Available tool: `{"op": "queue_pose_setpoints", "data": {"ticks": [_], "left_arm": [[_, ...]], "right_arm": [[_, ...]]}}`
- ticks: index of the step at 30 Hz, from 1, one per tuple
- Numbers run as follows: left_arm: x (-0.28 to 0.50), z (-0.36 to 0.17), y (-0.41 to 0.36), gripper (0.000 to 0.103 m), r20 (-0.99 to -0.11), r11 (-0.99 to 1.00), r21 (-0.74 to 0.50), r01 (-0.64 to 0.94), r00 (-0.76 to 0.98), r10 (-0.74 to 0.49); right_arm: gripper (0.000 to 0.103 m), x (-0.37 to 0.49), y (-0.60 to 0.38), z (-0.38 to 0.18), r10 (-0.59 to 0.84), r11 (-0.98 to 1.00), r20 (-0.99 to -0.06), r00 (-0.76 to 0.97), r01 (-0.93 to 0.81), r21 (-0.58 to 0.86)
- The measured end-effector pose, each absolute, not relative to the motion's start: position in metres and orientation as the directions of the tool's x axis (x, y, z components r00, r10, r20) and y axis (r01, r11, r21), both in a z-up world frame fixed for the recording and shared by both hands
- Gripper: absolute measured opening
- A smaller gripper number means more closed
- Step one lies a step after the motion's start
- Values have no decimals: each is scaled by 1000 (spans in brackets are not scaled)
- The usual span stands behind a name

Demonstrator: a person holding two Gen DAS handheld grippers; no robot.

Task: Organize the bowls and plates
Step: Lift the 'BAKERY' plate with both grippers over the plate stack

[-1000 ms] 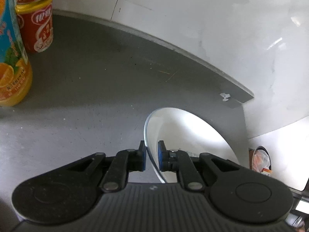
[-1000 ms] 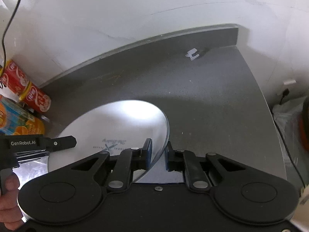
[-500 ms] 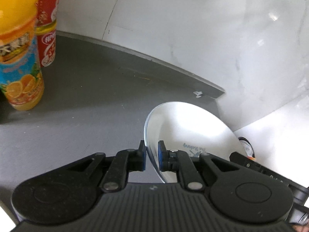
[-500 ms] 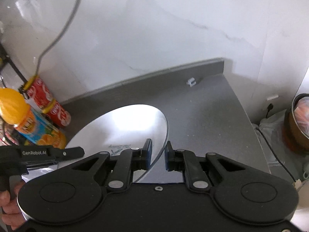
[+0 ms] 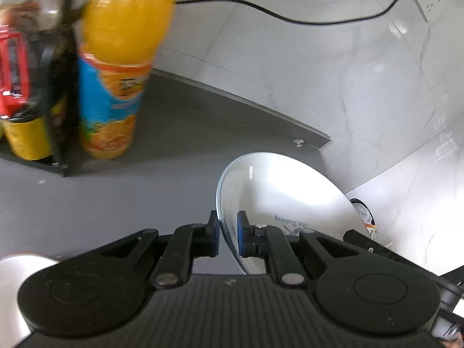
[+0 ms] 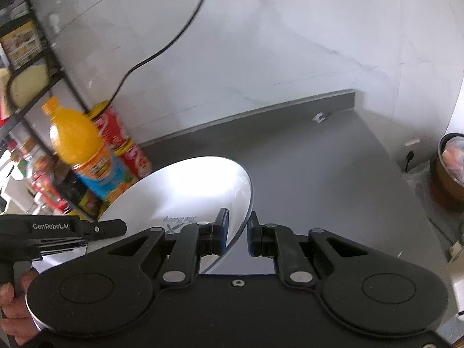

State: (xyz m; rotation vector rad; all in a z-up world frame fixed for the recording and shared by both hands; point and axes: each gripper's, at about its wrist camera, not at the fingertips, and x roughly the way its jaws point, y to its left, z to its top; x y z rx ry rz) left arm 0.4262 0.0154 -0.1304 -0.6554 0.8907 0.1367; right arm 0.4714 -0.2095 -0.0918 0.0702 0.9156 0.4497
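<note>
White plate point(image 5: 290, 191), near edge hidden behind both claws' bodies.

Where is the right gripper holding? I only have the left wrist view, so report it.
Observer: The right gripper is shut on the plate at its rim, on the side opposite the left gripper.
Operator: Now tell me what is above the orange bottle.
Observer: The black rack rises behind the orange bottle, and yellow-labelled packets sit on its upper shelves.
</note>
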Motion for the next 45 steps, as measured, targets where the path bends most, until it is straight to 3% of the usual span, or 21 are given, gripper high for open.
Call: {"op": "queue_pose_setpoints", "data": {"ticks": [21, 45], "left_arm": [[300, -134, 94, 10, -782, 772, -443, -456, 618, -84], [225, -193, 114, 10, -843, 742, -409, -531, 531, -85]], "right_arm": [[13, 366, -128, -109, 455, 866, -765, 455, -427, 261], [14, 300, -94, -155, 409, 843, -840, 357, -500, 198]]}}
